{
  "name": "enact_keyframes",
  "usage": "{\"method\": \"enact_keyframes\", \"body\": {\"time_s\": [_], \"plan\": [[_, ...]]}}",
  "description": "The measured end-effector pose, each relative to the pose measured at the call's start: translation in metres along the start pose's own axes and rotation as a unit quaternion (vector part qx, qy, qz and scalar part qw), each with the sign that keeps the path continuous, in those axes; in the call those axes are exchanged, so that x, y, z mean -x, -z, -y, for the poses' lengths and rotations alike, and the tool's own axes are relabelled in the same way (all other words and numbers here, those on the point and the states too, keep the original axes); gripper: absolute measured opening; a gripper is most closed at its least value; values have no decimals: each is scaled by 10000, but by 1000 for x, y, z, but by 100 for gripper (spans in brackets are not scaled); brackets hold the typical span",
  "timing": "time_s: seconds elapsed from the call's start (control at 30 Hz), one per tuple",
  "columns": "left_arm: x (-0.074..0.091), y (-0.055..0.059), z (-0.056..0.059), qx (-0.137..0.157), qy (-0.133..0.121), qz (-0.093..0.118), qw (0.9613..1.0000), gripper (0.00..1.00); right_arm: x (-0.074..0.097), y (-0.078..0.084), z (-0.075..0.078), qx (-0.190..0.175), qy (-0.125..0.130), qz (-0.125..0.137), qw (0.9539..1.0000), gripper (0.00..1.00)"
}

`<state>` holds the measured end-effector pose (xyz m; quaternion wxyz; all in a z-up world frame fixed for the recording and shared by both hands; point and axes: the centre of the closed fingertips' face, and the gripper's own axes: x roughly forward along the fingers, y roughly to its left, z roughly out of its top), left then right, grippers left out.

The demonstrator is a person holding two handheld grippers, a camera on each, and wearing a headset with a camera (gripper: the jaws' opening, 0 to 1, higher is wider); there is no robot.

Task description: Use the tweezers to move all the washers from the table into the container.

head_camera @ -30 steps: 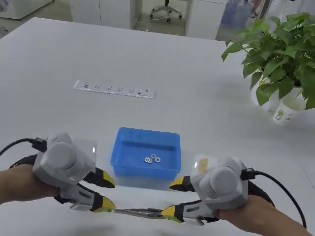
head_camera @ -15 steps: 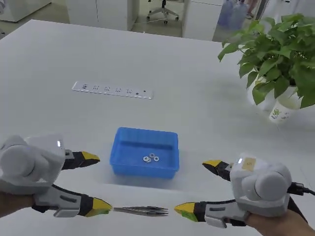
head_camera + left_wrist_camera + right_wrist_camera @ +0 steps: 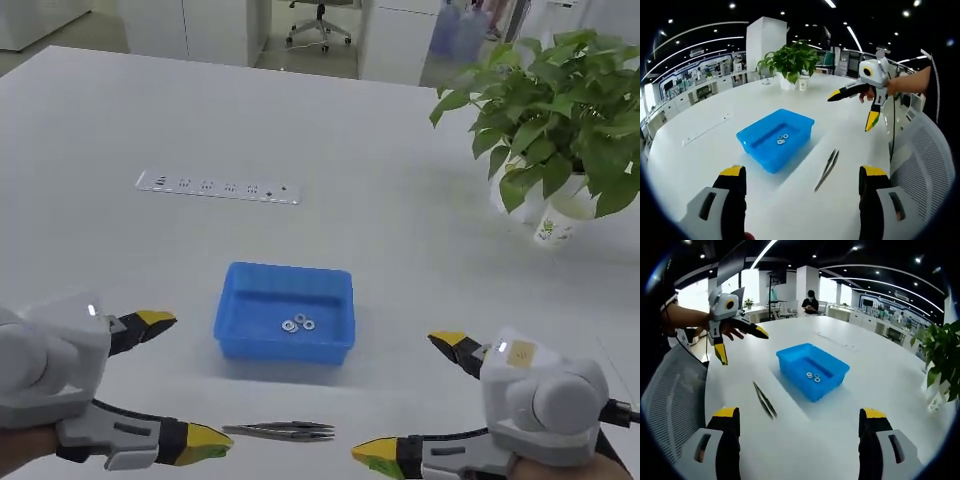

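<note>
The blue container (image 3: 284, 324) stands mid-table with three washers (image 3: 298, 323) lying in it; they also show as washers (image 3: 782, 139) and washers (image 3: 813, 376) in the gripper views. Metal tweezers (image 3: 280, 431) lie flat on the table in front of it, also seen as tweezers (image 3: 827, 169) and tweezers (image 3: 764, 400). My left gripper (image 3: 170, 383) is open at the lower left, its lower tip just left of the tweezers. My right gripper (image 3: 415, 400) is open at the lower right. Neither holds anything.
A white power strip (image 3: 217, 187) lies beyond the container. A potted plant (image 3: 556, 140) stands at the far right. A mesh chair (image 3: 670, 390) sits at the table's near edge. White tabletop (image 3: 420, 240) lies bare around the container.
Both grippers have pulled apart sideways, away from the tweezers, which now lie free on the table. The head camera has tilted slightly.
</note>
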<state>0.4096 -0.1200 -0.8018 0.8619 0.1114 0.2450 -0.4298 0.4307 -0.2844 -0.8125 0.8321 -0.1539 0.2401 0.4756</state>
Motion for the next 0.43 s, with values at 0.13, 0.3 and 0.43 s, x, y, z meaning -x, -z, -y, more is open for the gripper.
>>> {"method": "enact_keyframes", "body": {"time_s": [0.13, 0.3, 0.43], "plan": [[1, -4, -1, -1, -5, 45, 10000, 99, -2, -2, 1, 7, 10, 22, 10000, 100], [1, -4, 0, -79, 11, -30, 10000, 99, -5, -4, -1, 18, -12, 29, 10000, 100], [1, -3, 0, -76, 8, -47, 10000, 99, -6, -4, -1, 4, -19, 25, 10000, 100]]}}
